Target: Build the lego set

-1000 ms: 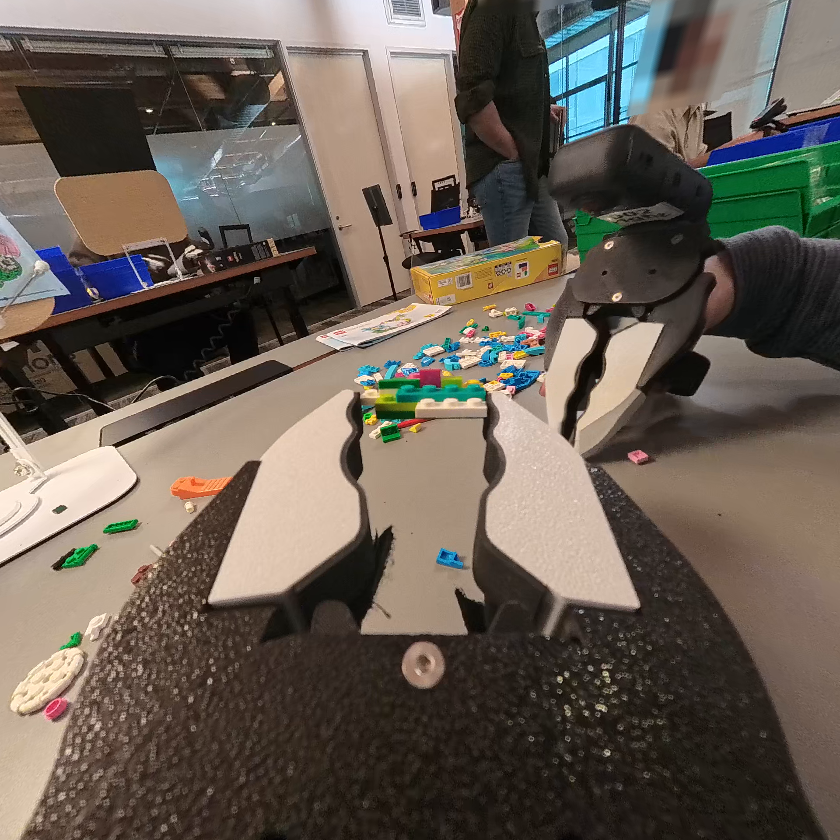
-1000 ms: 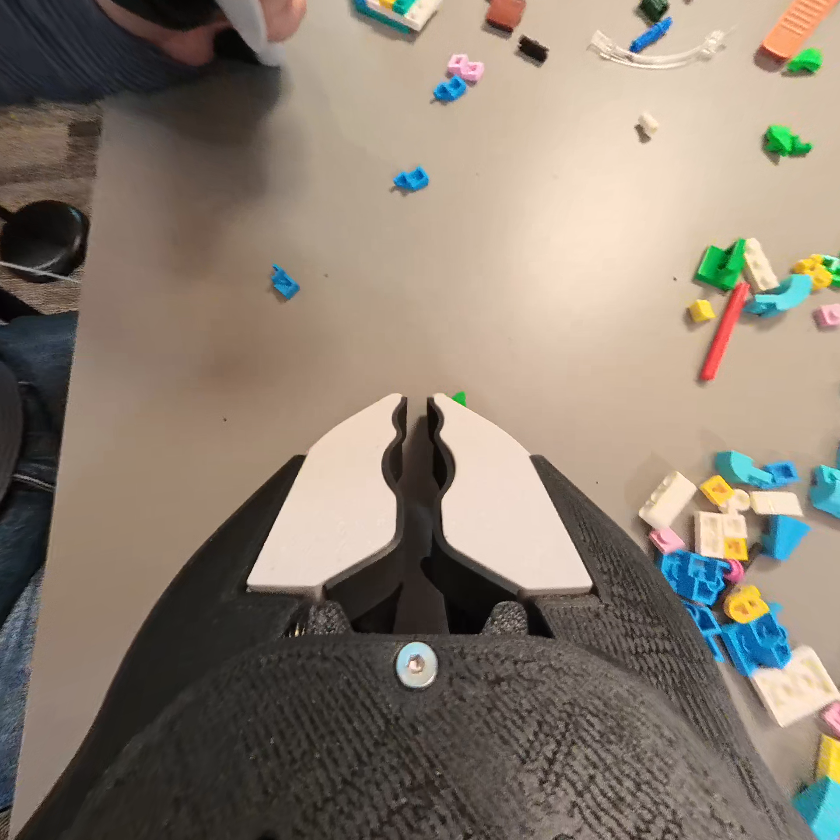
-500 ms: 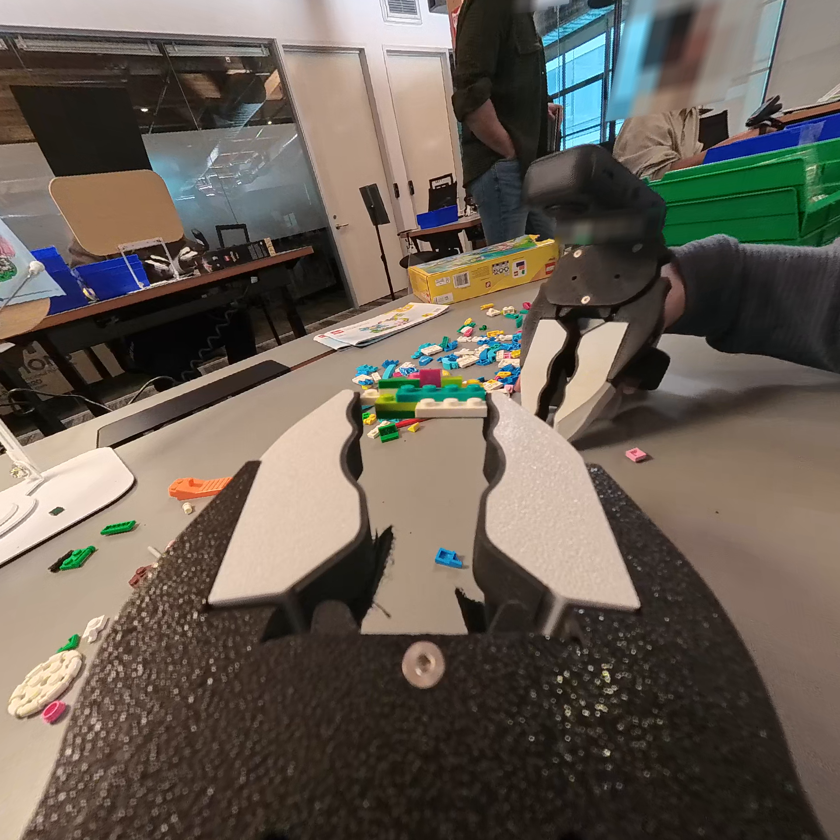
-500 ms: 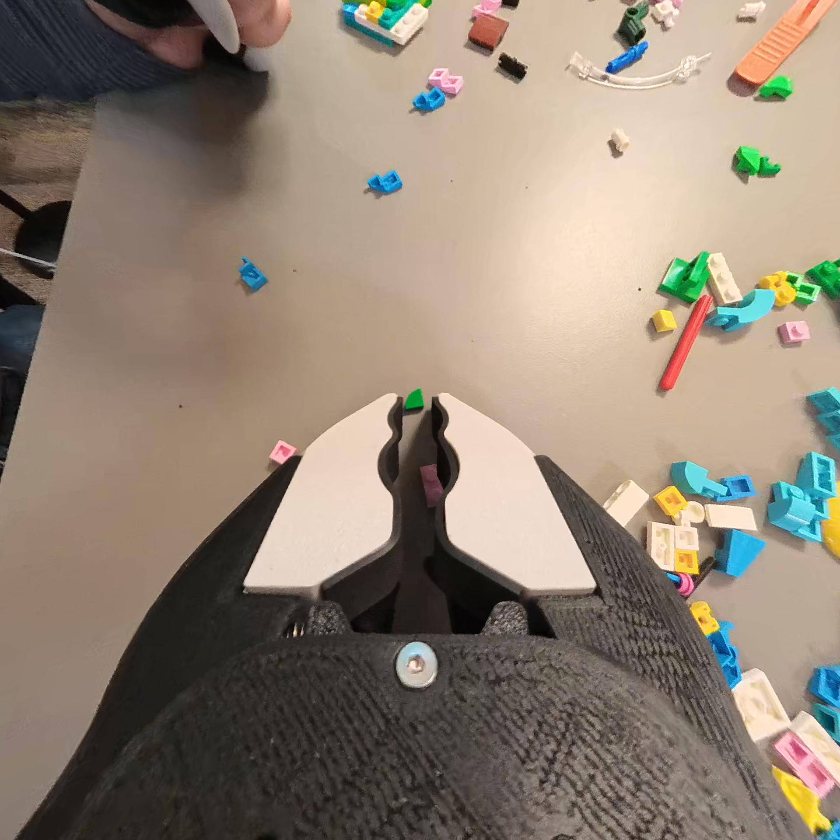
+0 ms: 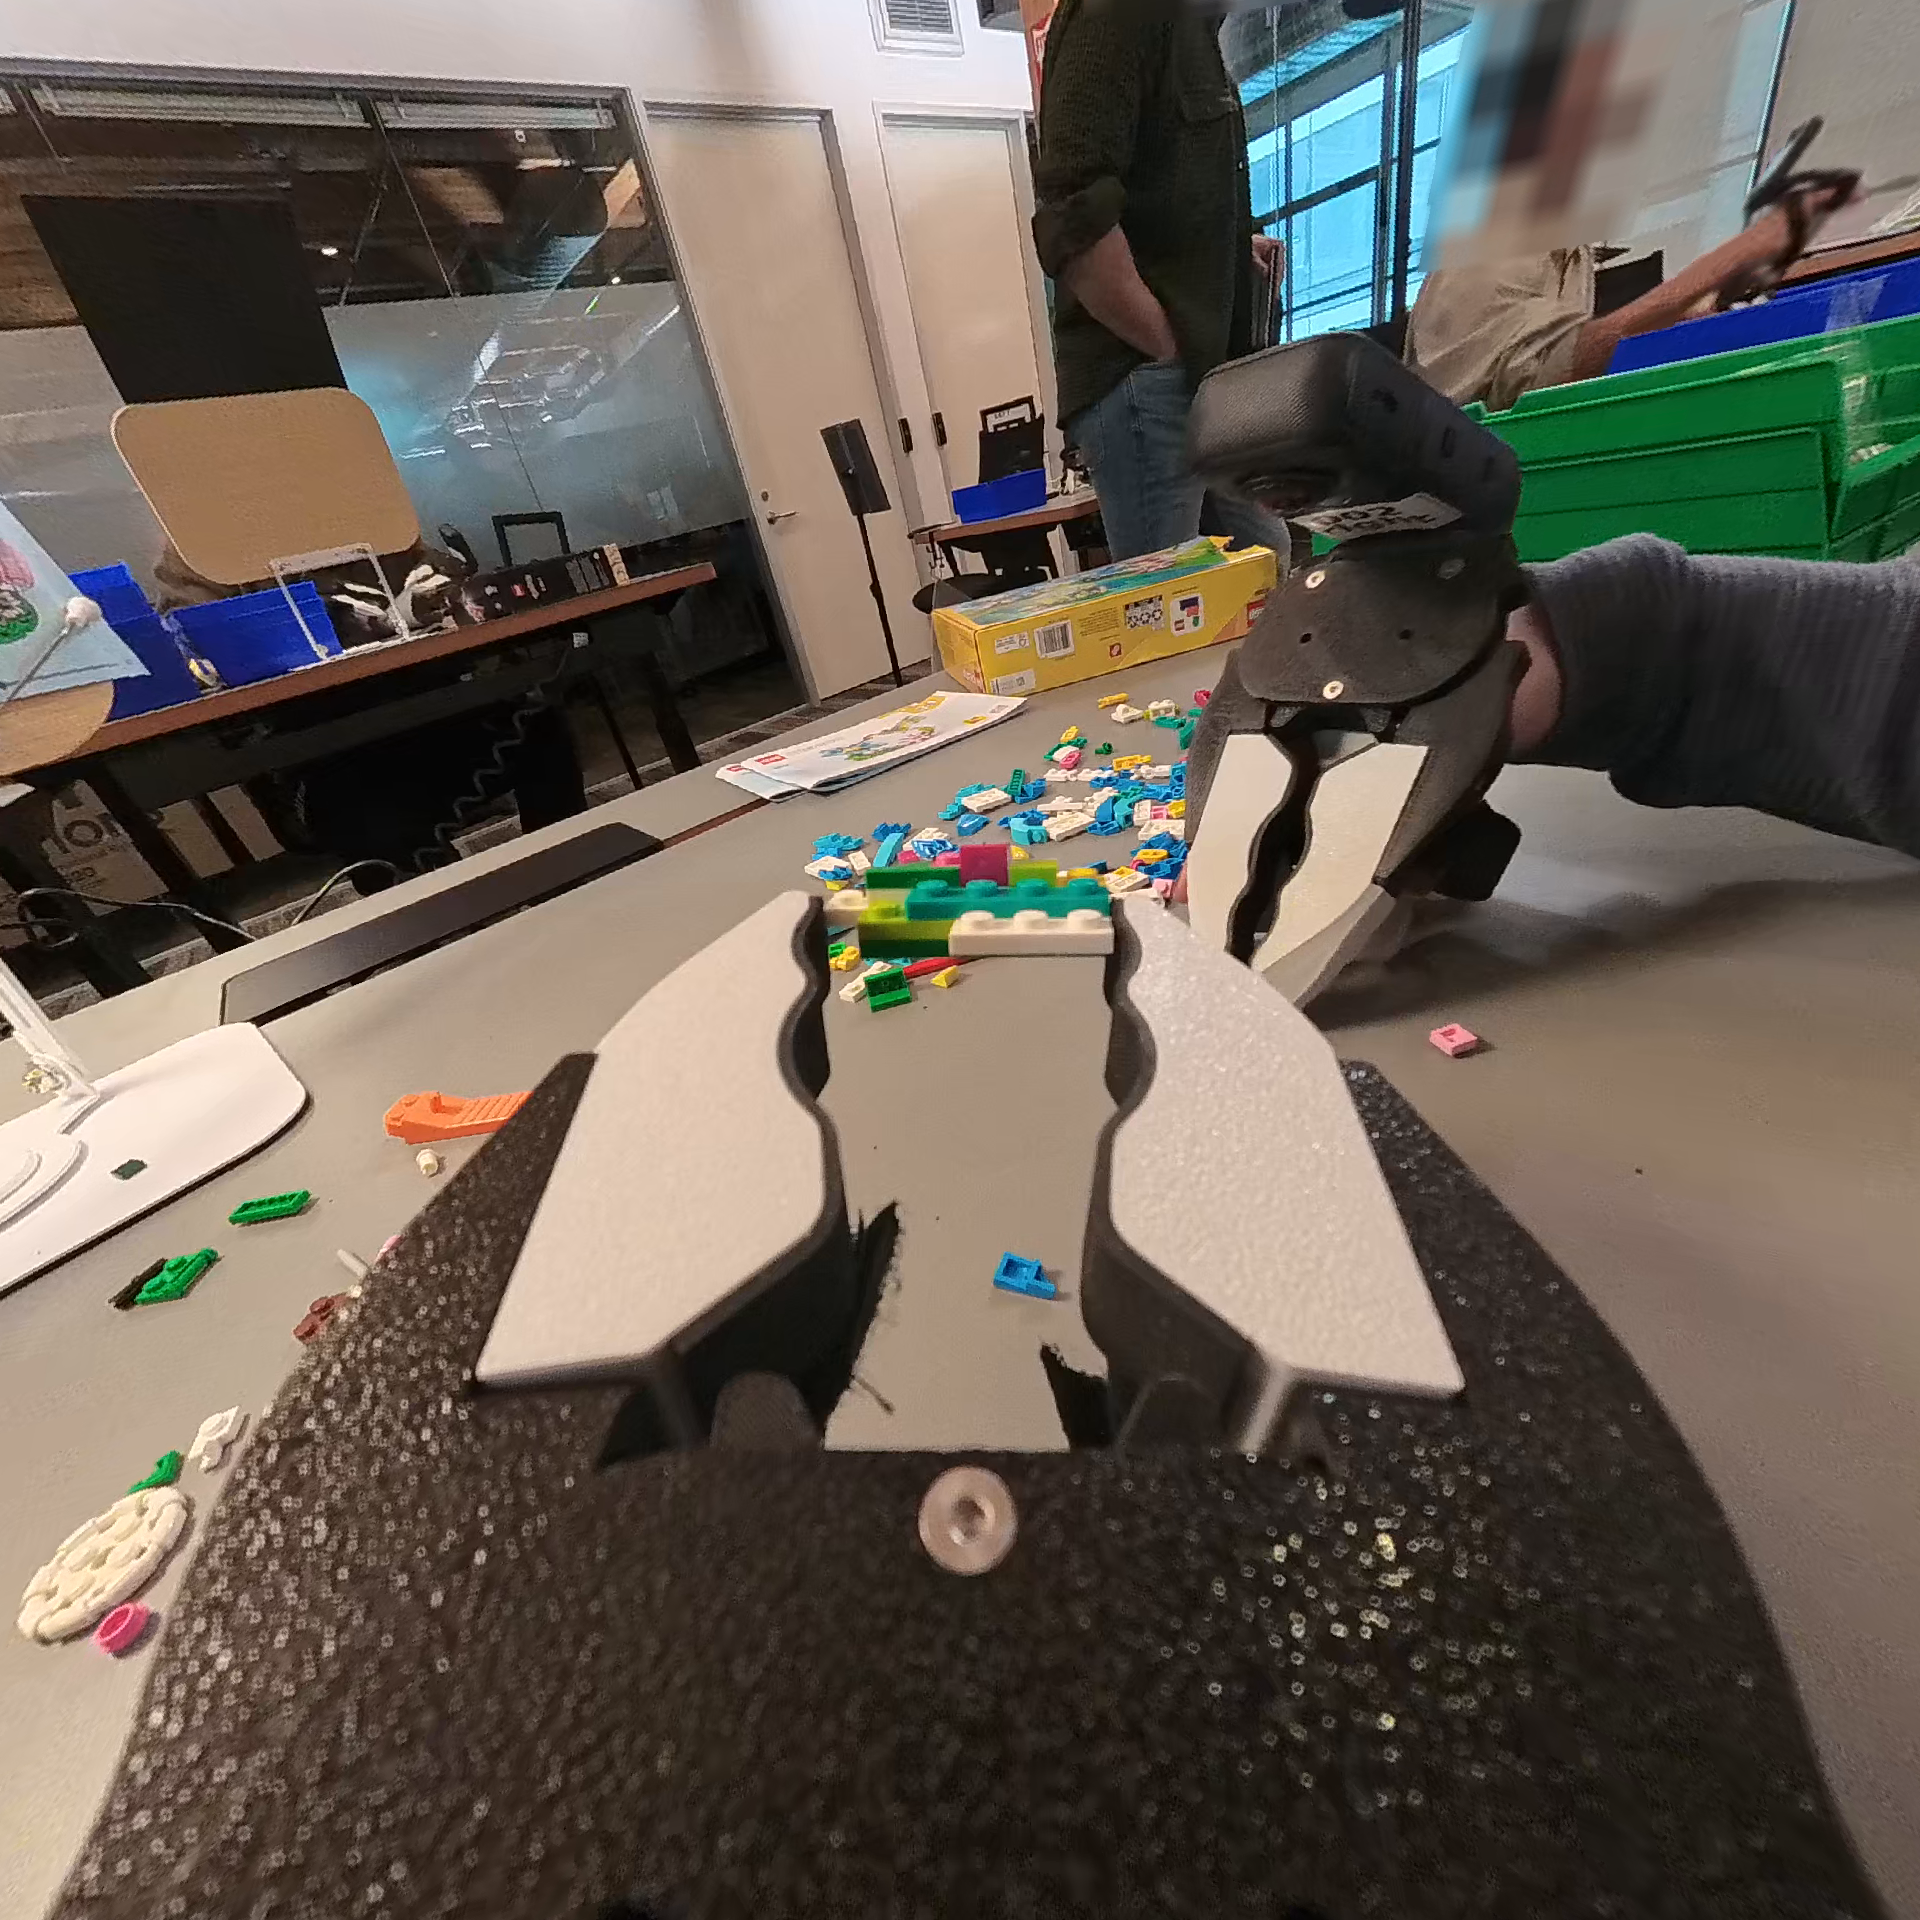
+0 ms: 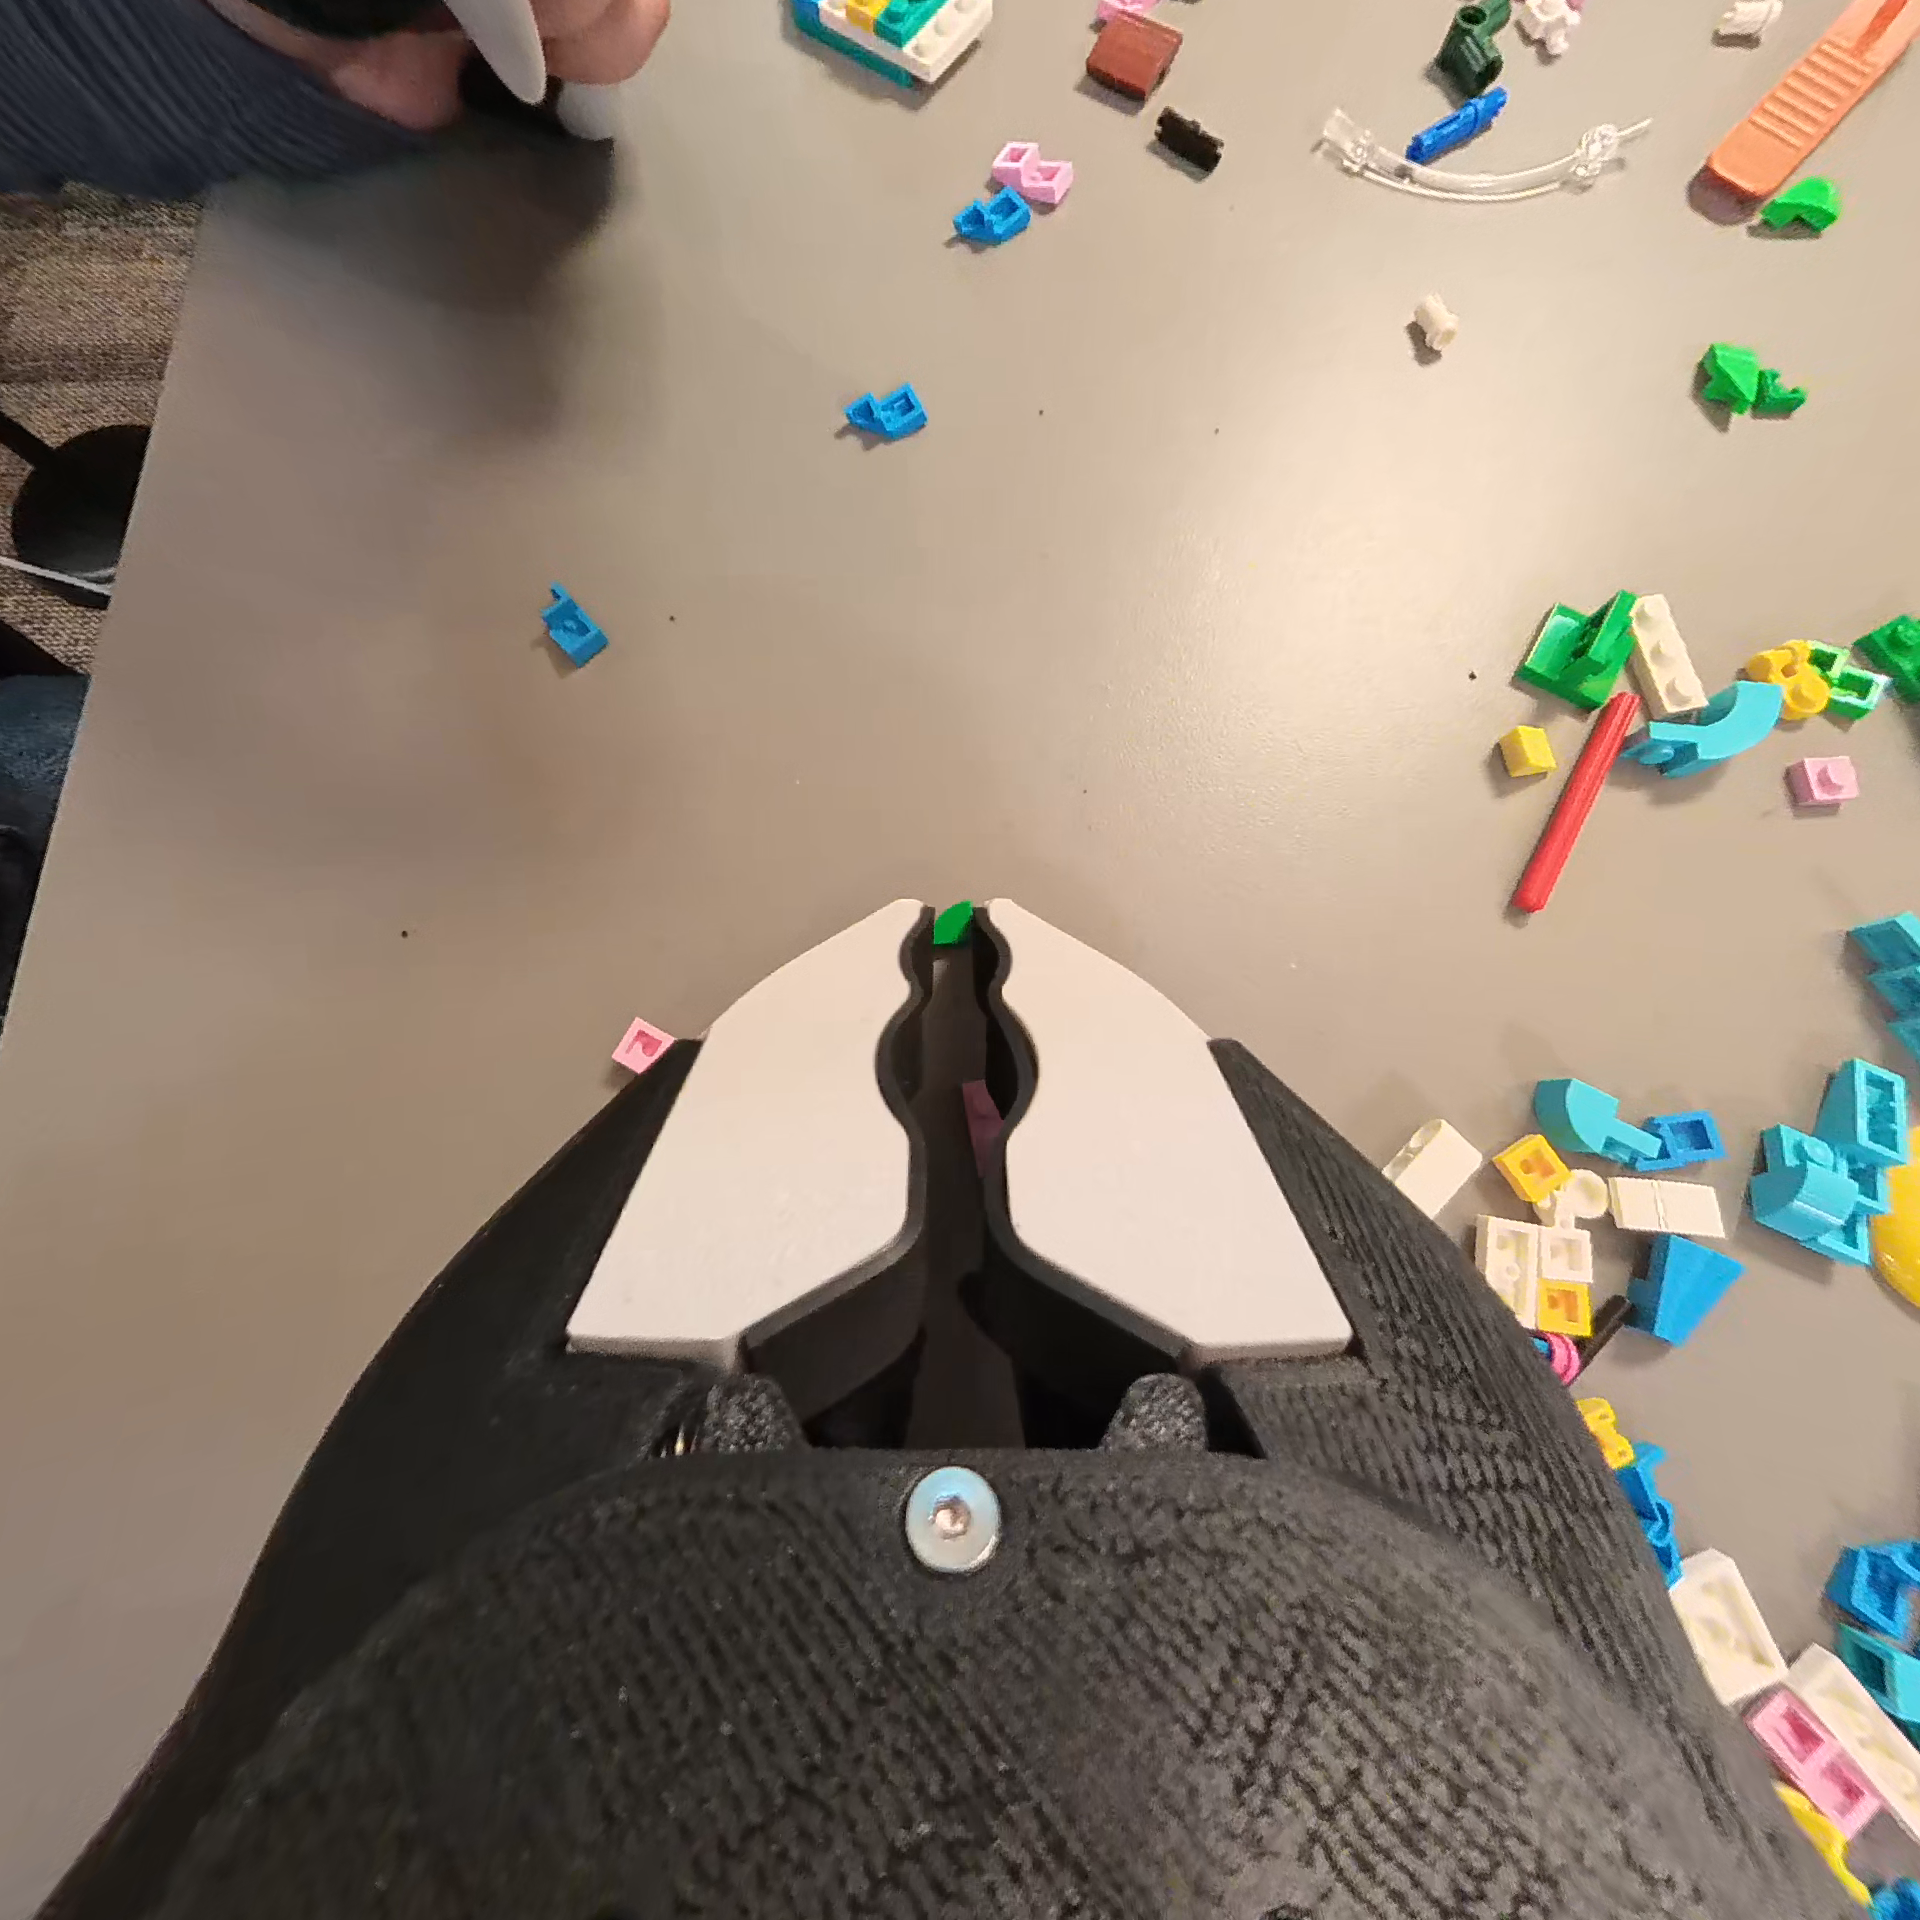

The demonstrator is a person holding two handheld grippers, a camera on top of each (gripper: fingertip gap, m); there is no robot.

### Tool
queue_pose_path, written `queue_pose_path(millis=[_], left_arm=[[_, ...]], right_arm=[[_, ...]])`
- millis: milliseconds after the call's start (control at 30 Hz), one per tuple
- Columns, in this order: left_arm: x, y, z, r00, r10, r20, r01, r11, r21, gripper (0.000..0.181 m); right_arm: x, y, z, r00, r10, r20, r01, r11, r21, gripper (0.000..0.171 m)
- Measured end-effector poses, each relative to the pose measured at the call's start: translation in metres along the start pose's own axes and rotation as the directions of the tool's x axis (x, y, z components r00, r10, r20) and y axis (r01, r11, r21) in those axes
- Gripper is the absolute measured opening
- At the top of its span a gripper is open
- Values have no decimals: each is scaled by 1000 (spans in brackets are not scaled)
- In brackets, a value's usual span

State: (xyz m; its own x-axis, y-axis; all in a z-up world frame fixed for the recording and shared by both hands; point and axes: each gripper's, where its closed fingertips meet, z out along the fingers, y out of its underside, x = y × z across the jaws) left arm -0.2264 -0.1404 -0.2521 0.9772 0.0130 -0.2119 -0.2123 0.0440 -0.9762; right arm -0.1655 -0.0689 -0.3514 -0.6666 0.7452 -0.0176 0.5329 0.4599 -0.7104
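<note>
Our right gripper (image 6: 954, 914), jaws clamped on a tiny green brick (image 6: 950, 923), may drop it; left gripper (image 5: 971, 914) jaws clamp the layered brick assembly (image 5: 977, 909).

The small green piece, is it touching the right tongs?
Touching. The right wrist view shows the small green piece pinched at the very tips of the right tongs, nearly shut, with no gap on either side.

Two tongs (image 5: 971, 925) (image 6: 954, 920), one orange separator (image 5: 454, 1112)
</note>
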Motion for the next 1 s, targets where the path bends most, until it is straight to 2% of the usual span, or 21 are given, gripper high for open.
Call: queue_pose_path(millis=[433,767,1000], left_arm=[[-5,-2,-2,999,-25,21,25,999,21,51],[-10,-4,-3,998,-47,42,45,998,36,51],[-9,-4,-3,998,-48,39,47,998,36,51]], right_arm=[[3,-10,-3,999,0,-43,1,1000,15,5],[-14,-88,-28,989,-114,-89,128,976,177,5],[-35,-139,-30,970,-225,-94,241,941,236,5]])
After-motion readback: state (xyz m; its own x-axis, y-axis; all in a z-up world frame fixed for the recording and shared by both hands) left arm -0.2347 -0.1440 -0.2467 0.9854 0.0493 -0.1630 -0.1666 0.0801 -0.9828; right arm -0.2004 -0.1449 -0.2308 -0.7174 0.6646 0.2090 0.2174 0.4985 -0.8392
